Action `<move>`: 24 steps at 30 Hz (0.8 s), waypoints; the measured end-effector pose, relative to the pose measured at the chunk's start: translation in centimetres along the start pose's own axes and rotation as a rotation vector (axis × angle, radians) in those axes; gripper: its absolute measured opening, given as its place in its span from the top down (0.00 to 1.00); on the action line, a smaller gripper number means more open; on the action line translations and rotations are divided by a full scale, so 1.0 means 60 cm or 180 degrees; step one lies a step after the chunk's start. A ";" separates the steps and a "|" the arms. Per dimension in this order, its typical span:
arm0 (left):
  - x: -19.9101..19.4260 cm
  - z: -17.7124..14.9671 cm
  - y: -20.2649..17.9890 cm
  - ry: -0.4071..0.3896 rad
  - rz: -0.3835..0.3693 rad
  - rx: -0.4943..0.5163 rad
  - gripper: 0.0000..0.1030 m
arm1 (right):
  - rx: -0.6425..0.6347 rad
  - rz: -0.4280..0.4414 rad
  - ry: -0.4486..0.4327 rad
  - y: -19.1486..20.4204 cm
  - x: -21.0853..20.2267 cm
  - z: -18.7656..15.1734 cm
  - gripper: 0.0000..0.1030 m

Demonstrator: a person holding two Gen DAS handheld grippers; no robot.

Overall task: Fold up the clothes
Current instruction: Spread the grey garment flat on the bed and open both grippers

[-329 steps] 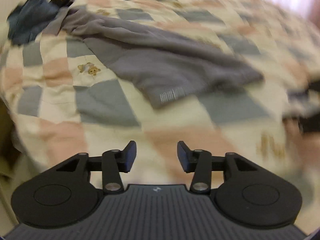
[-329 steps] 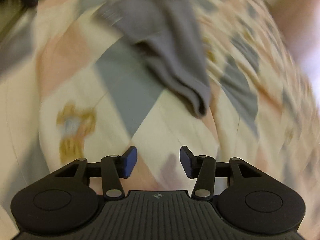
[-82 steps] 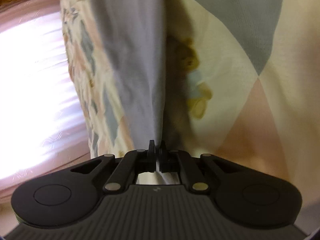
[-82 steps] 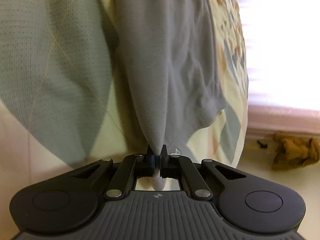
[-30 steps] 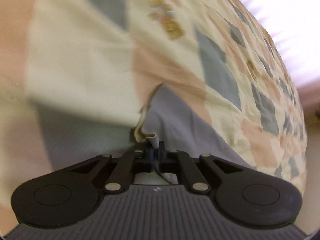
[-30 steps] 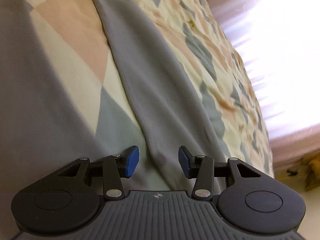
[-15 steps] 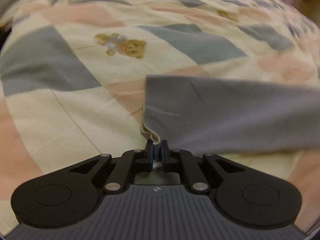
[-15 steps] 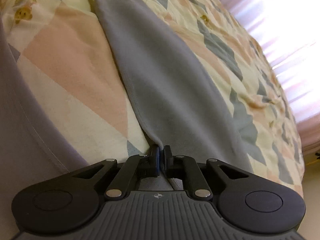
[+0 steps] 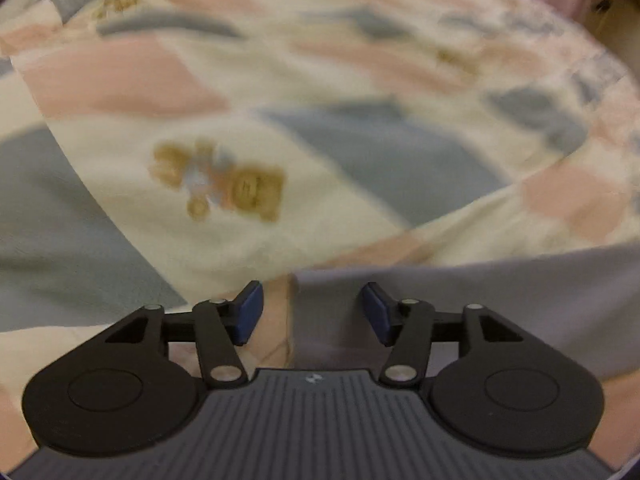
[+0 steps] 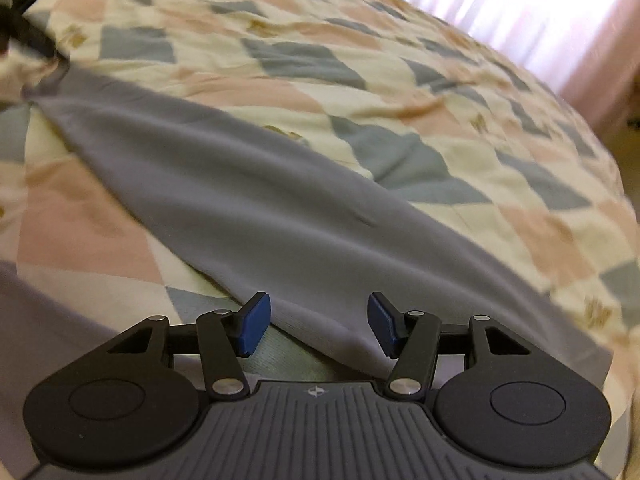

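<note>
A grey garment (image 10: 248, 196) lies spread flat on the patchwork bedspread (image 10: 360, 92). In the right wrist view it runs as a long band from the far left to the near right, and another grey part (image 10: 60, 304) lies at the near left. My right gripper (image 10: 318, 326) is open and empty just above the band's near edge. In the left wrist view a corner of the grey garment (image 9: 500, 292) lies under my left gripper (image 9: 312, 312), which is open and empty.
The bedspread (image 9: 360, 152) has grey, pink and cream diamonds with a teddy bear print (image 9: 224, 184). A bright curtained window (image 10: 520, 4) is beyond the bed's far side. A dark item (image 10: 24, 32) sits at the far left.
Both grippers have opened and let go of the grey garment, which now lies flat on the bed. Both have pulled back a little from its edge.
</note>
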State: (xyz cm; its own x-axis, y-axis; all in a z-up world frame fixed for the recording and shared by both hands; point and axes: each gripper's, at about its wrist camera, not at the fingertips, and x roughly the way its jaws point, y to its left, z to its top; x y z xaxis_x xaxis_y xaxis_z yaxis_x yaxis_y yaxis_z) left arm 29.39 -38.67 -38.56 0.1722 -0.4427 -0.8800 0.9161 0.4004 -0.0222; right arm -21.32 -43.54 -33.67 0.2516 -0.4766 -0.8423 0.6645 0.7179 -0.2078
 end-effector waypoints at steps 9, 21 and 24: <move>0.030 0.043 -0.007 -0.0655 0.0893 0.0250 1.00 | 0.0406 -0.0385 0.0123 -0.070 0.001 -0.046 0.48; -0.170 -0.101 -0.152 -0.0319 0.0525 0.0412 0.87 | 0.1009 -0.0700 0.0186 -0.190 -0.066 -0.145 0.48; -0.239 -0.208 -0.221 -0.0084 0.0198 0.0205 0.87 | 0.1100 -0.0703 0.0190 -0.201 -0.087 -0.194 0.49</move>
State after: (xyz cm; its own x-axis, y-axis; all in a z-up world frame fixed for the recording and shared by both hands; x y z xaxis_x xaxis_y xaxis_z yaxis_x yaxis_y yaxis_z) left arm 10.25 -27.64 -31.56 0.2382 -0.4398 -0.8659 0.9246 0.3756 0.0635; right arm -38.84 -43.78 -32.57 0.0420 -0.5625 -0.8257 0.8976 0.3843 -0.2161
